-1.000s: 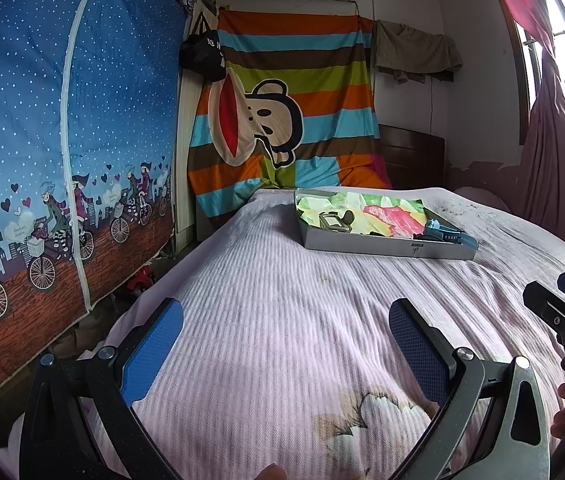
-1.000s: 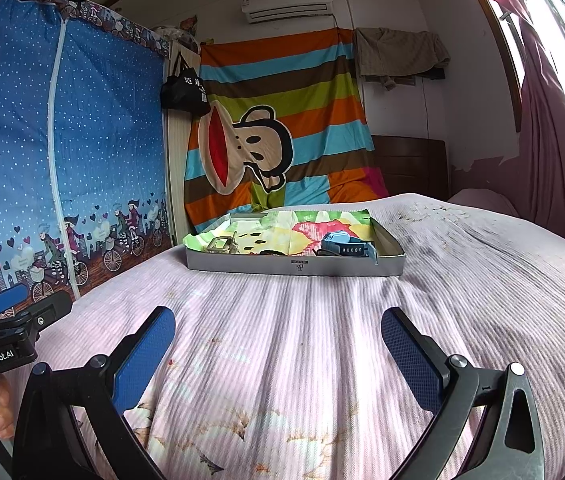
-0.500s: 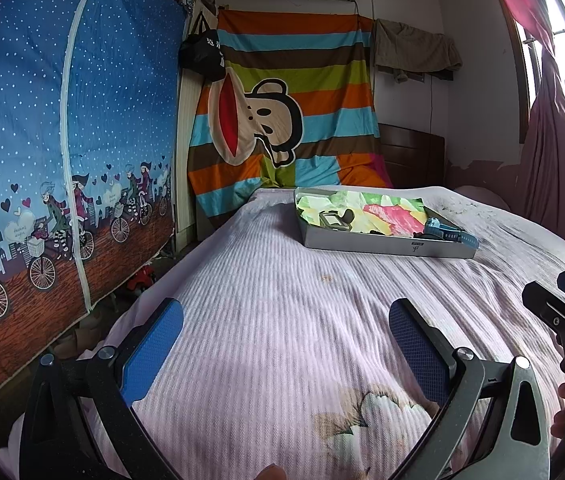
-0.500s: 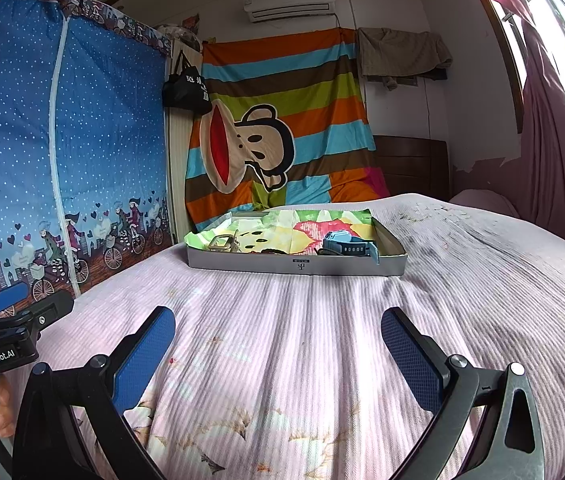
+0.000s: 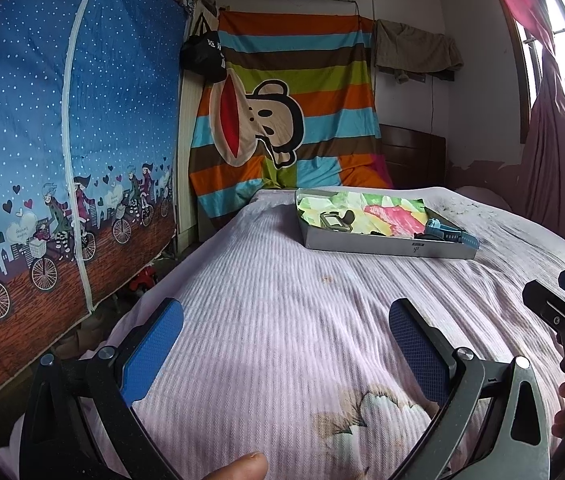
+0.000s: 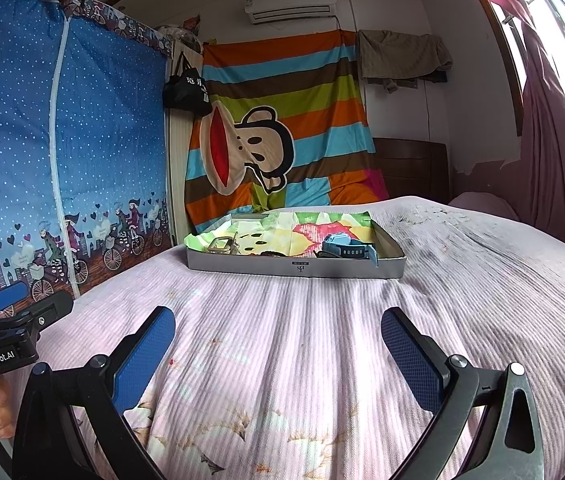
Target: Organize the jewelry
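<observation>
A shallow grey box (image 5: 386, 245) (image 6: 294, 269) lined with colourful paper lies on the pink striped bed, far ahead of both grippers. In it are a blue watch (image 5: 448, 234) (image 6: 348, 249) at the right, a square metal-framed piece (image 5: 332, 221) (image 6: 222, 245) at the left, and small dark items between them. My left gripper (image 5: 286, 344) is open and empty, low over the near part of the bed. My right gripper (image 6: 278, 344) is open and empty beside it, also short of the box.
A blue patterned wardrobe cover (image 5: 62, 140) stands along the bed's left side, with a floor gap (image 5: 142, 280) below. A striped monkey blanket (image 6: 274, 128) hangs behind the box. Pink curtains (image 6: 554, 152) and a window are at the right.
Both grippers have barely moved; the right one has edged slightly nearer the box. Jaws stay open.
</observation>
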Demonstrator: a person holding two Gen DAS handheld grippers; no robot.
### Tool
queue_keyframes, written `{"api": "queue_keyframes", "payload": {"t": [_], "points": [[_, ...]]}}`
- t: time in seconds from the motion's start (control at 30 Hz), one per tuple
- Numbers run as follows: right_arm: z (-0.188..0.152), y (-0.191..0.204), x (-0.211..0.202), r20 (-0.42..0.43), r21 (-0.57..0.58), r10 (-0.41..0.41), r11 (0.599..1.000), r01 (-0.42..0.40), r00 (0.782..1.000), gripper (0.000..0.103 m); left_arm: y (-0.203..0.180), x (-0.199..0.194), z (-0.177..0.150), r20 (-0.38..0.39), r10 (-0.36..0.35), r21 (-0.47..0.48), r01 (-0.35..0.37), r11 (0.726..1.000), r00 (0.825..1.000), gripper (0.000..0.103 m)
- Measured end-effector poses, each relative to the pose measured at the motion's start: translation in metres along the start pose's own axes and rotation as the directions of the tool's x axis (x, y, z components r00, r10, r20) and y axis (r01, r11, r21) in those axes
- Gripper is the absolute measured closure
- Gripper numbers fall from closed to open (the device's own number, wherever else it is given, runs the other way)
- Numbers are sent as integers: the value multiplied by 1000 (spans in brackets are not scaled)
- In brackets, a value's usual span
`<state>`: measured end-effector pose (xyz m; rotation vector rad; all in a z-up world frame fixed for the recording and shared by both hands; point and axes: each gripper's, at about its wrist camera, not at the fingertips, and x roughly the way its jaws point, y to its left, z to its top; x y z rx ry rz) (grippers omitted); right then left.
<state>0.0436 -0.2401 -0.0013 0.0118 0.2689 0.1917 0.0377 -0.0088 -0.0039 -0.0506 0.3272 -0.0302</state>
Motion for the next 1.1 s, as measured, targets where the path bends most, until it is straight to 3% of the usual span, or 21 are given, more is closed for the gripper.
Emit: {"api": "queue_keyframes", "payload": {"t": [0.3,1.1], "points": [[0,1,0,-1,-3,0,1000,0,1000,0,-1,0,-3,9,34,10,-34,999,999,2],[0,-3,-2,-13,-34,8,999,-8,1000,0,4,4,-4,-3,42,6,-42,999,999,2]]}}
